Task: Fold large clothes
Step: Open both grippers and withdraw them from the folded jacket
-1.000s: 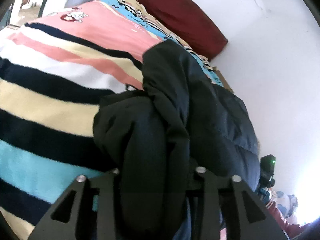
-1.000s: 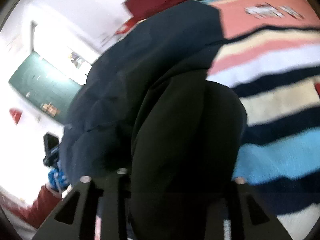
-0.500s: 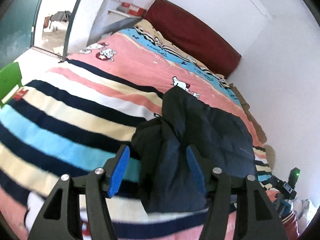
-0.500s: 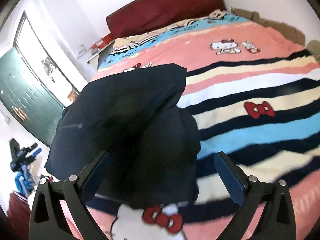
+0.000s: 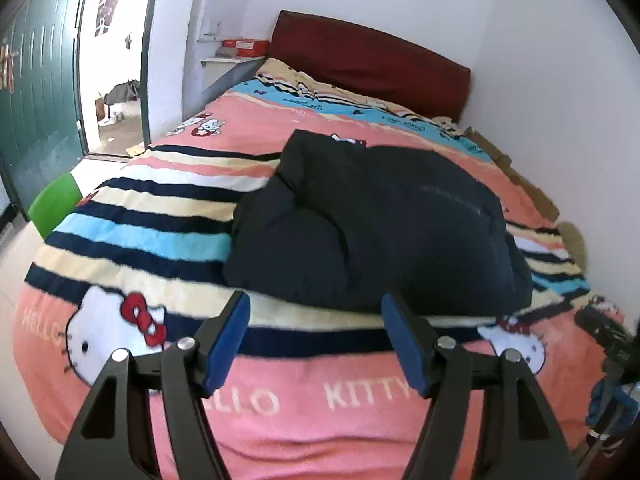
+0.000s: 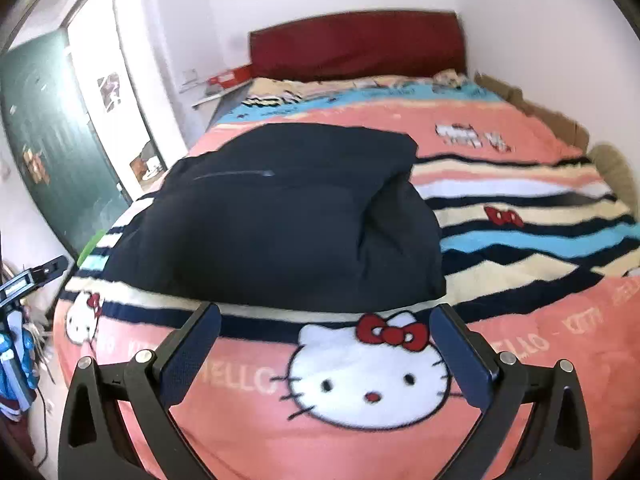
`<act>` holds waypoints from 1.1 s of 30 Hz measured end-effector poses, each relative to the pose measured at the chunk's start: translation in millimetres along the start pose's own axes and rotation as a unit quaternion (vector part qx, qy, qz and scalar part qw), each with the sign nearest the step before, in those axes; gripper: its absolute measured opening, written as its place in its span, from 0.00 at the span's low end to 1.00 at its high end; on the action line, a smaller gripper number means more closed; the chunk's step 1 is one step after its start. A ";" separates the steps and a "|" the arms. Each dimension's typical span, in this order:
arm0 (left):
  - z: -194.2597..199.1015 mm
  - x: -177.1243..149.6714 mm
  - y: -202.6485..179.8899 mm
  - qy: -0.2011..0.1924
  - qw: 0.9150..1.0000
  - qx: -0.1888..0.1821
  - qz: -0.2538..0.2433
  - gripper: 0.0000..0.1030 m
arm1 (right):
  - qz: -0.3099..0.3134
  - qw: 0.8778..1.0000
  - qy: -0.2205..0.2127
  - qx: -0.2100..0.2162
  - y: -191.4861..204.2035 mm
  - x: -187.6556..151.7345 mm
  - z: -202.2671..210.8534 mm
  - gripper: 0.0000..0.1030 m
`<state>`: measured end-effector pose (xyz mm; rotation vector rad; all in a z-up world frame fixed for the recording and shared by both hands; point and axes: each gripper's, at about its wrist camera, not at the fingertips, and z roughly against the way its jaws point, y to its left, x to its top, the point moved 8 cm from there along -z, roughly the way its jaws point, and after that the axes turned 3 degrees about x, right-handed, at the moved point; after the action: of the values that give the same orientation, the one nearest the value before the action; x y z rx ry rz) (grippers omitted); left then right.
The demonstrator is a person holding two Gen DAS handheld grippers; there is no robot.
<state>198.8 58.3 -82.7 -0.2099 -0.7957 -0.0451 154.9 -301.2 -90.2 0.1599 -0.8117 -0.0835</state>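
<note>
My left hand-held gripper [image 5: 314, 336] is opening with nothing between its pads; my right hand-held gripper [image 6: 324, 344] is spread wide, empty. The dark jacket [image 5: 372, 224] lies bundled mid-frame on the bed [image 5: 160, 240], apparently folded, so neither needs grip.

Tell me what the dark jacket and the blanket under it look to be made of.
Dark jacket: likely a padded synthetic shell, matte navy; it lies in puffy rounded folds with a zip line across it. Striped blanket: apparently plush fleece, with a fuzzy nap and soft-edged printed stripes and cartoon cats.
</note>
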 end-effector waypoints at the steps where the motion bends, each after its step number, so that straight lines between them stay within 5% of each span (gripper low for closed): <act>1: 5.7 -5.3 -6.5 -0.004 1.000 0.010 -0.004 0.65 | 0.007 1.000 -0.005 -0.003 7.2 -2.3 7.0 1.00; 12: 23.1 -47.7 -44.1 -0.037 0.992 0.104 -0.053 0.65 | 0.050 0.996 -0.049 -0.055 43.6 -40.5 40.6 1.00; 33: -8.0 -91.6 -58.0 0.001 0.991 0.107 -0.081 0.65 | 0.024 0.997 -0.021 -0.068 18.3 -82.7 20.8 1.00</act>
<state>133.4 -3.6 -143.6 0.0575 -0.8090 -0.1117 83.2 -274.2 -132.1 0.0105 -0.8480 -0.0958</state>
